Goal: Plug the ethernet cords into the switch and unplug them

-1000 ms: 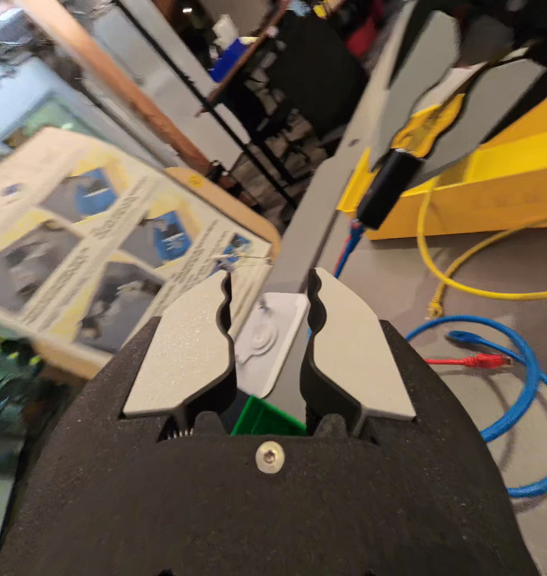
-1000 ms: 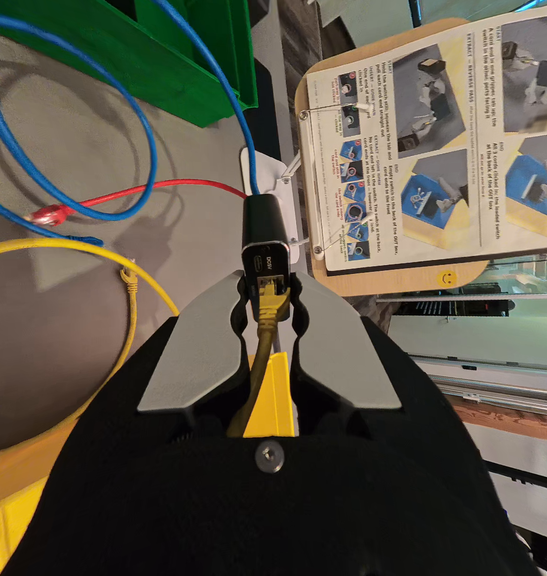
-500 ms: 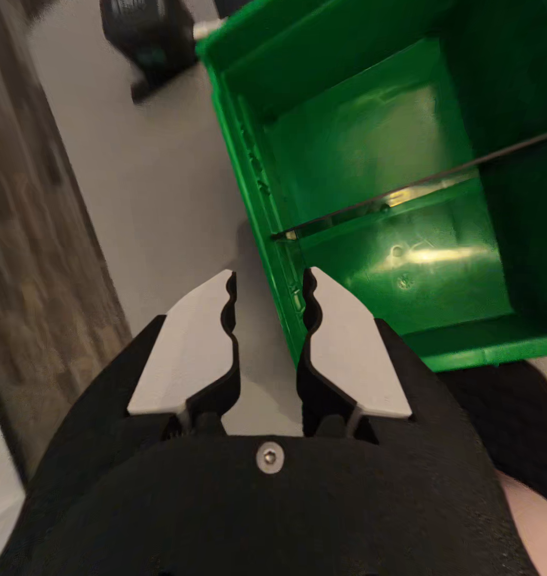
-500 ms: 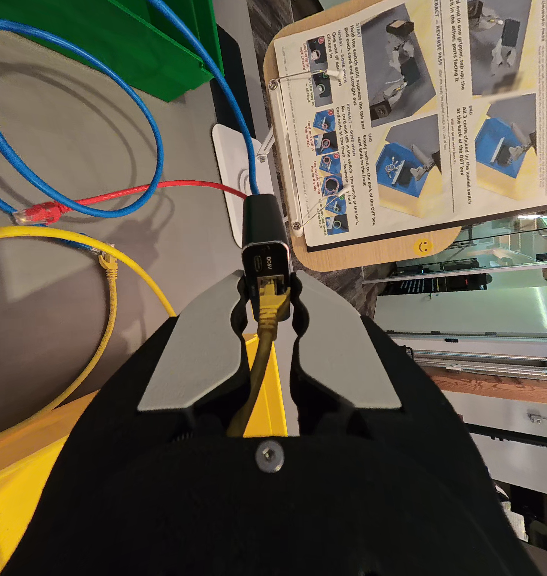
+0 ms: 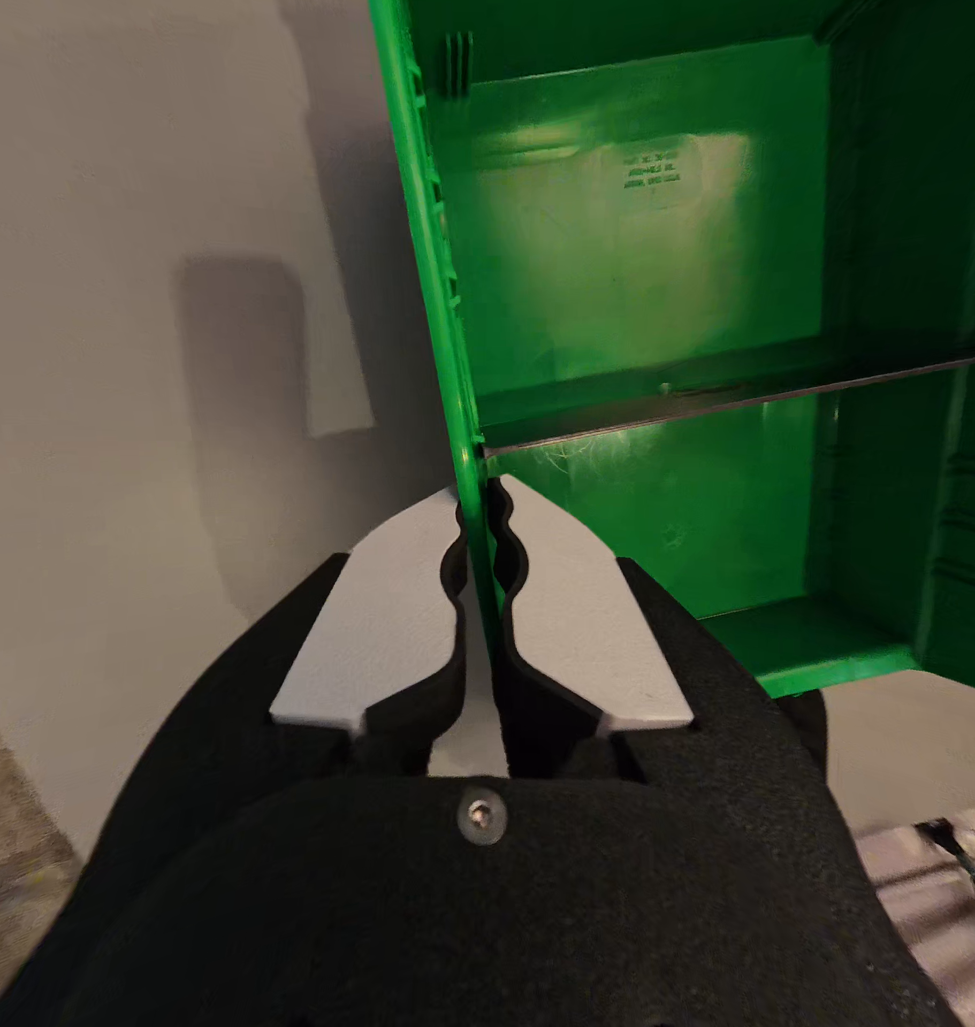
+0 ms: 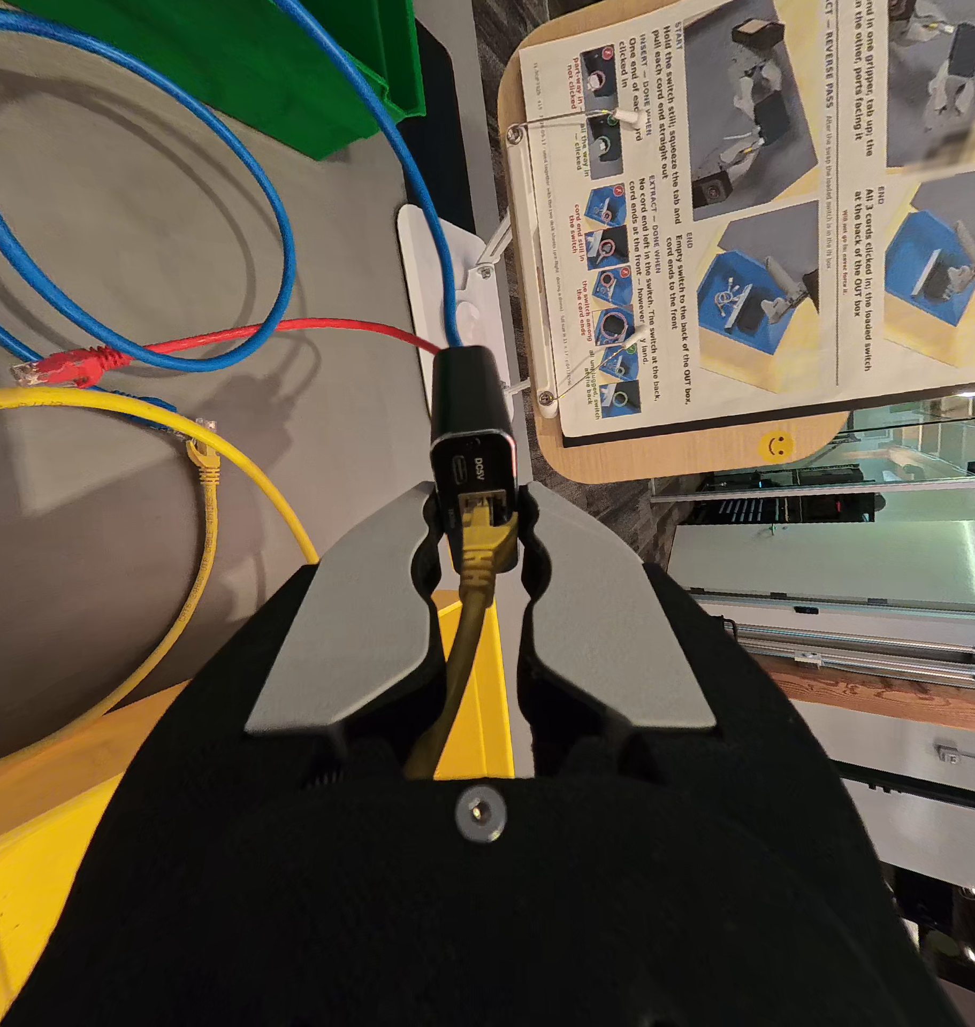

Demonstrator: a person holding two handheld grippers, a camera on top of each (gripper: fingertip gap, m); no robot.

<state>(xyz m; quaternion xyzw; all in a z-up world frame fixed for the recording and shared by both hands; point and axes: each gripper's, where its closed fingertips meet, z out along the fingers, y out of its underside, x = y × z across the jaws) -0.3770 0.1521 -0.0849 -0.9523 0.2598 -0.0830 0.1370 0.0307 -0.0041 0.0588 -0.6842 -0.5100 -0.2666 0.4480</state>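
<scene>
In the right wrist view my right gripper (image 6: pixel 477 500) is shut on the near end of the black switch (image 6: pixel 466 400) and holds it above the grey table. A yellow ethernet plug (image 6: pixel 482 539) sits in the switch's near port, and its cord runs back between the fingers. A red cord (image 6: pixel 224 333) and a blue cord (image 6: pixel 252 183) run to the switch's far end. In the left wrist view my left gripper (image 5: pixel 477 494) is shut on the side wall of the green bin (image 5: pixel 418 166), one finger inside and one outside.
A metal divider (image 5: pixel 752 400) crosses the green bin. Loose red (image 6: pixel 63 367) and yellow (image 6: pixel 202 450) plug ends lie on the table. A yellow bin (image 6: pixel 57 778) is below my right gripper. An instruction board (image 6: pixel 752 222) on a white stand (image 6: pixel 435 267) is at the right. The tips of one gripper are about 45 cm away from the tips of the other.
My left gripper swung away from the board and down to the green bin, then closed from open onto its side wall. My right gripper kept its hold on the switch and shifted slightly.
</scene>
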